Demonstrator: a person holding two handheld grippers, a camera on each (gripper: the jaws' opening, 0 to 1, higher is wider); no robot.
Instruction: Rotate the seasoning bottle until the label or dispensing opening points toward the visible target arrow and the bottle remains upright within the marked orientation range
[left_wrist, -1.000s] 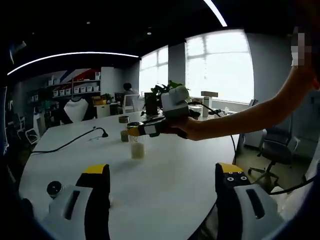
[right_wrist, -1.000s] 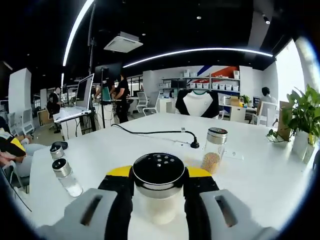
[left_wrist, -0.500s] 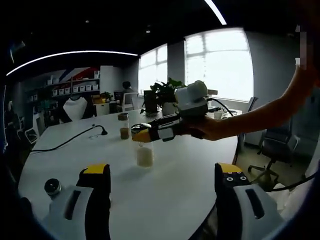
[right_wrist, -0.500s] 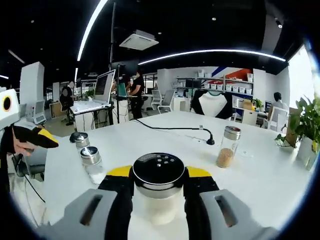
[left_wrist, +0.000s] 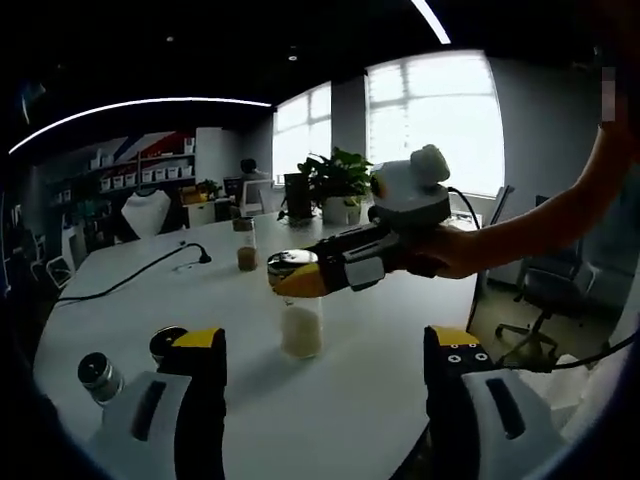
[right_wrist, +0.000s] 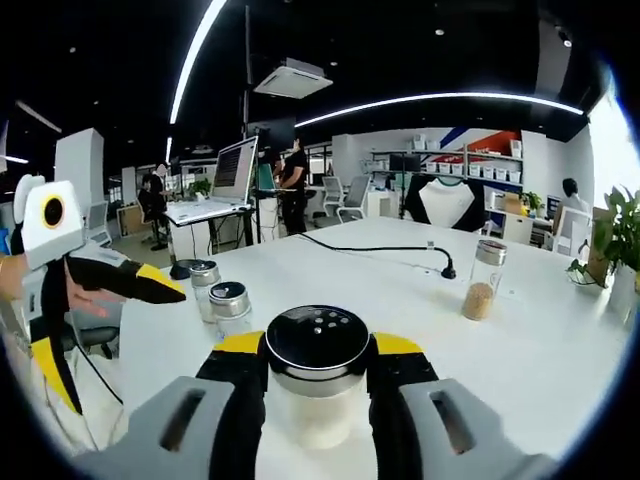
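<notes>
We find the right gripper (right_wrist: 318, 385) clamped on the seasoning bottle (right_wrist: 317, 395): its yellow-tipped jaws press against both sides of the neck, just under the black perforated cap, which faces up. The bottle is upright, holds a pale filling, and stands on or just over the white table (right_wrist: 540, 350); contact with the tabletop we cannot confirm. In the left gripper view, the same bottle (left_wrist: 300, 318) sits near the middle of the table, with the right gripper (left_wrist: 297, 277) reaching in from the right, held by a person's hand (left_wrist: 455, 255).

The left gripper (left_wrist: 325, 380) is spread wide and holds nothing; its jaws stand well apart above the near table edge. In the right gripper view it appears at the left (right_wrist: 160, 288), off the table edge.

Two small clear shakers (right_wrist: 218, 300) with metal caps stand close together near the left table edge. A taller jar (right_wrist: 482, 280) with brown contents stands far right, near a black cable (right_wrist: 370, 248) that runs across the table. A potted plant (left_wrist: 338, 185) is at the far side by the windows.
</notes>
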